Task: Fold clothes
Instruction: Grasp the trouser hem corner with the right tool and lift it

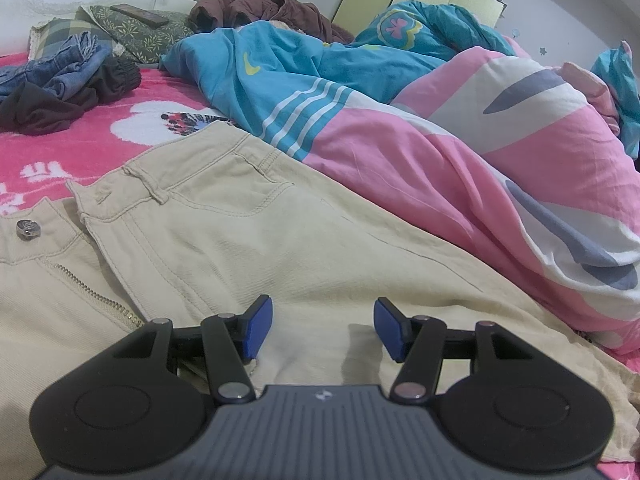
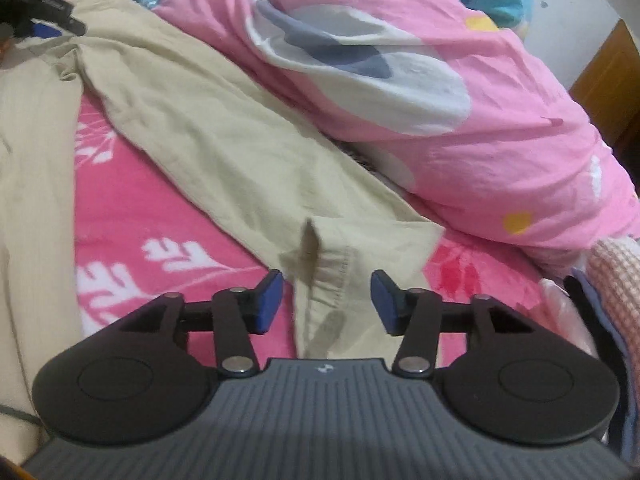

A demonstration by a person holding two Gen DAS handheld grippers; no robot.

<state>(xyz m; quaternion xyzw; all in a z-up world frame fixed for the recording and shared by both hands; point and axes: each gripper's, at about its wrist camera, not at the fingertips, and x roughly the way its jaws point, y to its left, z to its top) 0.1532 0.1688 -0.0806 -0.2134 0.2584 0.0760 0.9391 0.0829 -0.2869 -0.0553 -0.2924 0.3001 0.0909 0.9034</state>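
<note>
Beige trousers (image 1: 248,240) lie spread flat on a pink floral bedsheet (image 1: 60,148), the waistband, metal button (image 1: 28,228) and open zip (image 1: 96,296) at nine o'clock of the left wrist view; a heap of denim and dark clothes (image 1: 60,80) sits at ten o'clock, a brown coat (image 1: 260,8) at twelve, and a pink and blue duvet (image 1: 460,140) is bunched along the trousers' far edge from one to three o'clock. Over the hip area the left gripper (image 1: 323,330) hangs with blue pads (image 1: 258,328) wide apart, nothing between them. Seen from the right wrist, one trouser leg (image 2: 224,136) runs from eleven o'clock down to its hem (image 2: 340,276) at centre; the right gripper (image 2: 326,302) is spread wide and empty, the hem lying between its fingertips, contact unclear.
</note>
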